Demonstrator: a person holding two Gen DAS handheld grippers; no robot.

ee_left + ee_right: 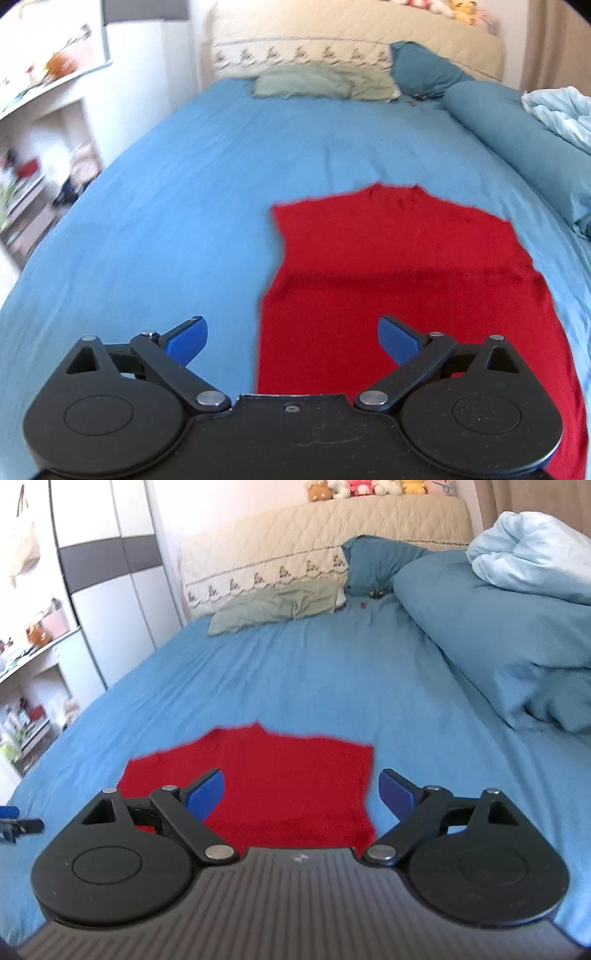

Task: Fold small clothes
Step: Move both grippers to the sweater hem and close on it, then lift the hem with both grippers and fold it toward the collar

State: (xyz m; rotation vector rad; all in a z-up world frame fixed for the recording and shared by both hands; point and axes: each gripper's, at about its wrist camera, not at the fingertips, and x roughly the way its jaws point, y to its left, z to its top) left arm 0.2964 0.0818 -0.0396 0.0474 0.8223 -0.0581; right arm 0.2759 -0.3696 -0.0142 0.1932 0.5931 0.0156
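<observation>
A small red sleeveless garment [399,266] lies flat on the blue bed sheet [184,192], neck pointing away from me. It also shows in the right wrist view [280,782]. My left gripper [291,338] is open and empty, hovering over the garment's left lower edge. My right gripper [301,794] is open and empty, hovering over the garment's right edge. A bit of the left gripper [14,821] shows at the far left of the right wrist view.
A green pillow [325,83] and a teal pillow [424,70] lie at the headboard. A rolled blue duvet [498,635] with a pale blanket [532,557] lines the right side. Shelves [33,155] and a wardrobe [110,590] stand left of the bed.
</observation>
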